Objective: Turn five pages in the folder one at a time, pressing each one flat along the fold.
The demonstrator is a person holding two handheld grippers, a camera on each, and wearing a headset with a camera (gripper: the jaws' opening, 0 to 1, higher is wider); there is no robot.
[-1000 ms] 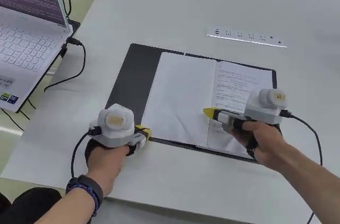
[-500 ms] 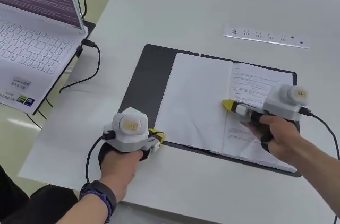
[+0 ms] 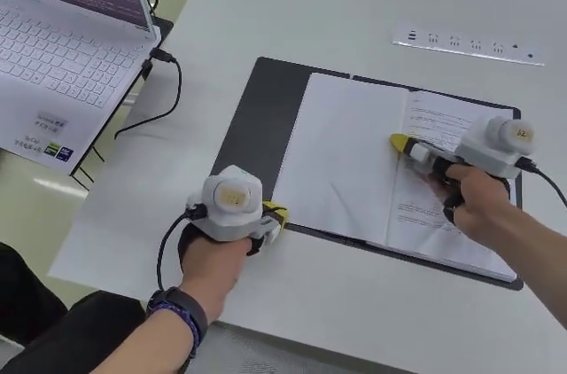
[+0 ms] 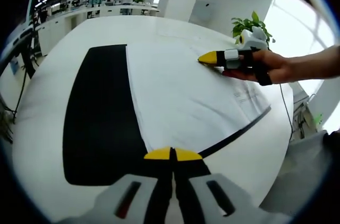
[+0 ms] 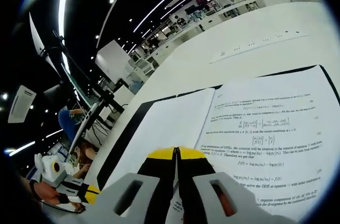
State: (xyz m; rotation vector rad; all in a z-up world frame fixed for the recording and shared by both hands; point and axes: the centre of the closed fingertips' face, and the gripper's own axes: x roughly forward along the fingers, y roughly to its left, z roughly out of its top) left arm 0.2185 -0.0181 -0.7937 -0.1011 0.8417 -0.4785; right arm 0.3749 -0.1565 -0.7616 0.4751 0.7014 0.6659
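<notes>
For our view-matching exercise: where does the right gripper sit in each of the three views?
Head view: right gripper, right of centre.
Left gripper view: upper right.
Right gripper view: bottom centre, jaws shut.
Shared landmark: the blank page beside its tip.

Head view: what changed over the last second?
The right gripper, jaws shut, slid along the fold toward the far edge of the folder. The left gripper stayed shut at the near corner of the turned page. Folder unmoved; the frame shift is head motion.
</notes>
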